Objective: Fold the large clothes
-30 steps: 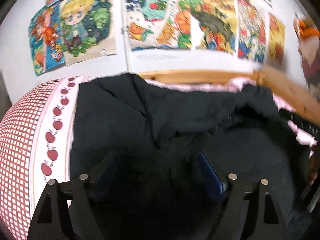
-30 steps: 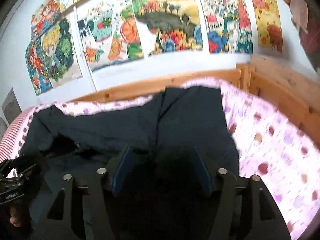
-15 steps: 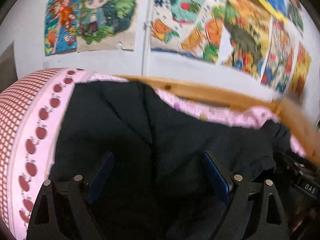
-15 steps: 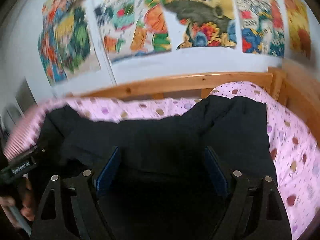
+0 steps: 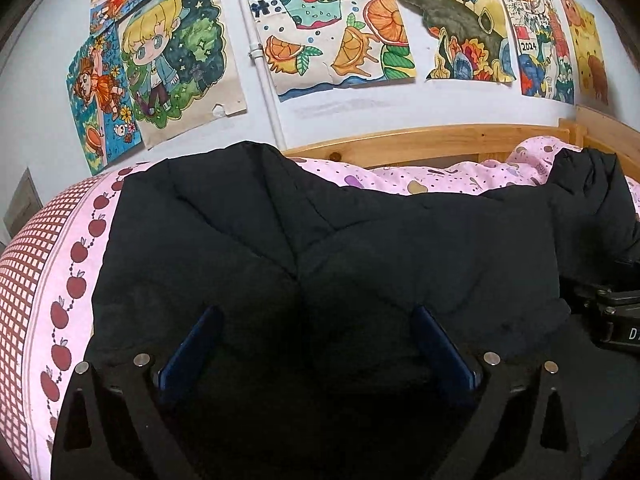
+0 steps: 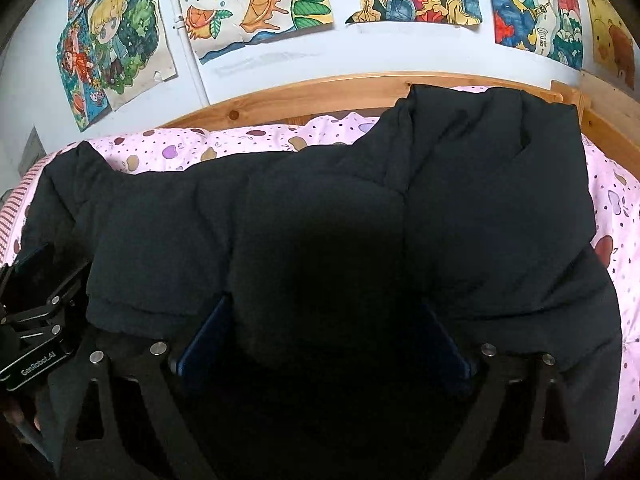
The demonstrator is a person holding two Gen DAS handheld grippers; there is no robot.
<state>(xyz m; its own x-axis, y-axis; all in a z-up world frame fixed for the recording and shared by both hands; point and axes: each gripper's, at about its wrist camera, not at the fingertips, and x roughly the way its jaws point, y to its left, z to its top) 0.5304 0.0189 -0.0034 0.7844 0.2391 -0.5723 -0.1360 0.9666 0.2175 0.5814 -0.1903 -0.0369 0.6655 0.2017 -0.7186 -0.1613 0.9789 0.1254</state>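
Both claws opening wider than before, left claw [image 5: 316,344], right claw [image 6: 324,336], lower over black jacket [image 5: 320,248], nothing gripped

Left claw [image 5: 316,340] opening over the black jacket [image 5: 320,248] on the bed [image 5: 60,272].

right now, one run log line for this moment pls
stage: fold laid down, letting go | left gripper: jaws opening over black jacket | right gripper: jaws opening over jacket | jacket: on pink bedsheet
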